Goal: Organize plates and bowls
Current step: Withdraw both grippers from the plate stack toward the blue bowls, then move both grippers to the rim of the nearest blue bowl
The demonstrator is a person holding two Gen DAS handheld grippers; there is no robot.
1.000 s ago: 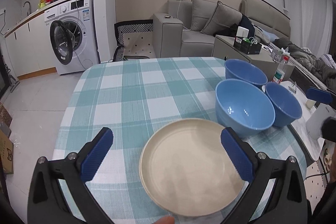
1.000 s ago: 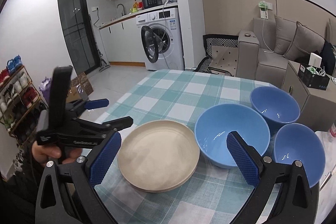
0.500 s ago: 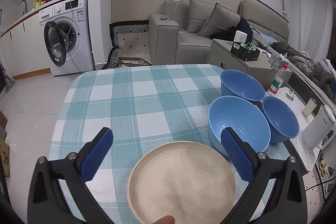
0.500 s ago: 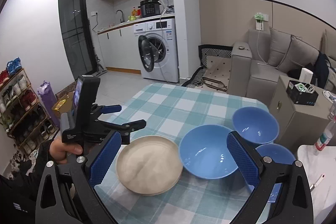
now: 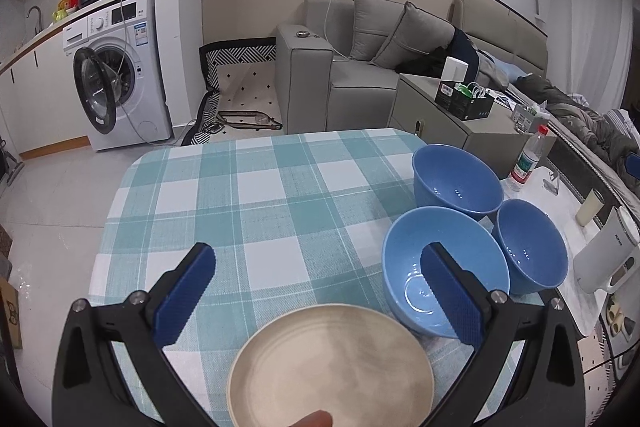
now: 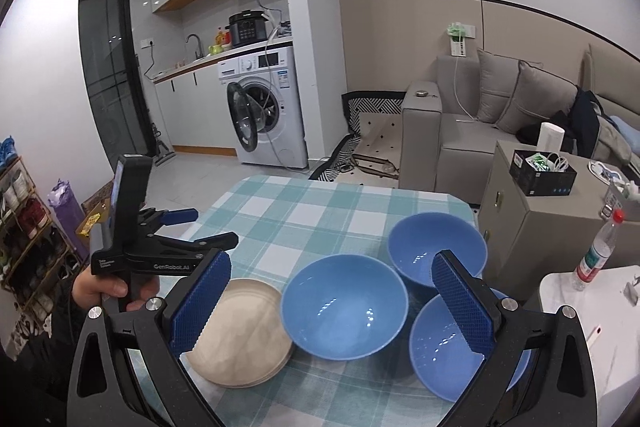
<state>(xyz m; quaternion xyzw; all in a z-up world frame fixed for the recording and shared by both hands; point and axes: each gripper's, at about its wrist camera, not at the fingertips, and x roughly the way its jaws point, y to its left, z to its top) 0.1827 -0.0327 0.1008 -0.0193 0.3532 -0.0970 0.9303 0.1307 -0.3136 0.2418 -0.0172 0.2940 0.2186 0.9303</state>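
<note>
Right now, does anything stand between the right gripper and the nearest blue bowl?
Nothing visible does. The right gripper hangs open above the table with the large blue bowl straight ahead between its fingers. The beige plates lie left of the bowl, and two smaller bowls sit behind and to its right.

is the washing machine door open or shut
Open: the washing machine door swings out from the drum, its round glass seen edge-on.

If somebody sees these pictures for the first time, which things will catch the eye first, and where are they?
Three blue bowls cluster on the right side of the checked tablecloth, close together. Beside them, nearer the person, sits a beige plate. Both claws, left and right, hang open above the dishes and hold nothing.
</note>
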